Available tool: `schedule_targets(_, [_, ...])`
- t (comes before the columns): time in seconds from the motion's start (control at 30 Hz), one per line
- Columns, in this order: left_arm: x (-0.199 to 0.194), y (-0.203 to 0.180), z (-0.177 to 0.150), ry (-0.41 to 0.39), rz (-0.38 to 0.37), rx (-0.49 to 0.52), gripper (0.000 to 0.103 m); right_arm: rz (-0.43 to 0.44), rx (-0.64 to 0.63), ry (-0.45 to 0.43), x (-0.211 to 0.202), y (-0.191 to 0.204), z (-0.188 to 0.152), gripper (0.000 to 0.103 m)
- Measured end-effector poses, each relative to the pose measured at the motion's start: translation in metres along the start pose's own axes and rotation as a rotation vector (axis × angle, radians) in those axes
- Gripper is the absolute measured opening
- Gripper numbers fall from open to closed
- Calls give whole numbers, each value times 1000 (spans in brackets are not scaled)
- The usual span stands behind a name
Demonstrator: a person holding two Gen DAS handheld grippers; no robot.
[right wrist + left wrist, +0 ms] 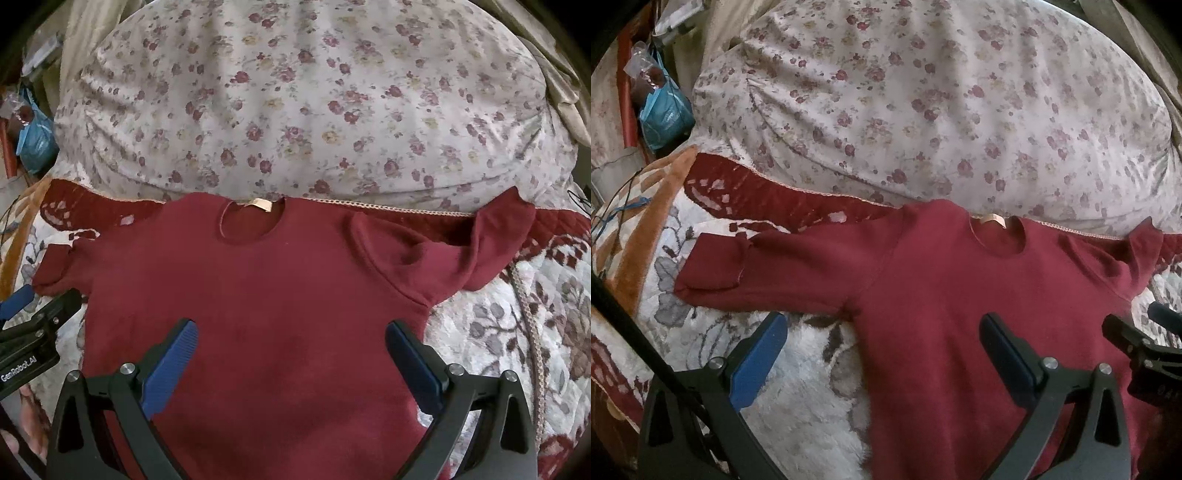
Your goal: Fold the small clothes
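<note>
left wrist: the shirt (960,295) lies flat on the blanket (798,387), collar toward the pillow (923,103), sleeves spread sideways — left gripper (882,332) wide open, empty, over the shirt's edge. right wrist: right gripper (291,332) gapes empty above the shirt (258,288) — its far sleeve crumpled.

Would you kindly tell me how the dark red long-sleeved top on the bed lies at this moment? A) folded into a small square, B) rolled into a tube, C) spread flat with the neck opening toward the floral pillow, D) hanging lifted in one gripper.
C: the dark red long-sleeved top lies spread out, its neck opening toward the floral pillow, and both the left gripper and right gripper are open above it.
</note>
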State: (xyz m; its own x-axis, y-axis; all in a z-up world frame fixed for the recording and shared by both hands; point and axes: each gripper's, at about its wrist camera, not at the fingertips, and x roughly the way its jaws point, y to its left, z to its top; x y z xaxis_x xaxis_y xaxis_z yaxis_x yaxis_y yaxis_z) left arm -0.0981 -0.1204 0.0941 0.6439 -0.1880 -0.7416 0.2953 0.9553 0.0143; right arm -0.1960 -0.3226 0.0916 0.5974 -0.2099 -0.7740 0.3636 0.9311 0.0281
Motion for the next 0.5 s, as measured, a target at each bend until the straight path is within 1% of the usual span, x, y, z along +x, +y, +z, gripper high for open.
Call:
schedule_targets(0.2, [9, 5, 2, 0, -3, -13, 103, 9, 1, 3, 8, 5, 1, 103])
schedule_targets(0.27, [13, 6, 1, -6, -7, -17, 103, -5, 4, 7, 14, 6, 1, 103])
schedule_targets(0.33, [19, 8, 0, -14, 4, -18, 103, -16, 10, 12, 19, 5, 1, 103])
schedule_targets(0.43, [29, 10, 0, 2, -9, -24, 103, -38, 11, 25, 29, 5, 2, 103])
schedule_targets(0.5, [32, 12, -1, -7, 8, -18, 103, -52, 14, 23, 33, 3, 3, 103])
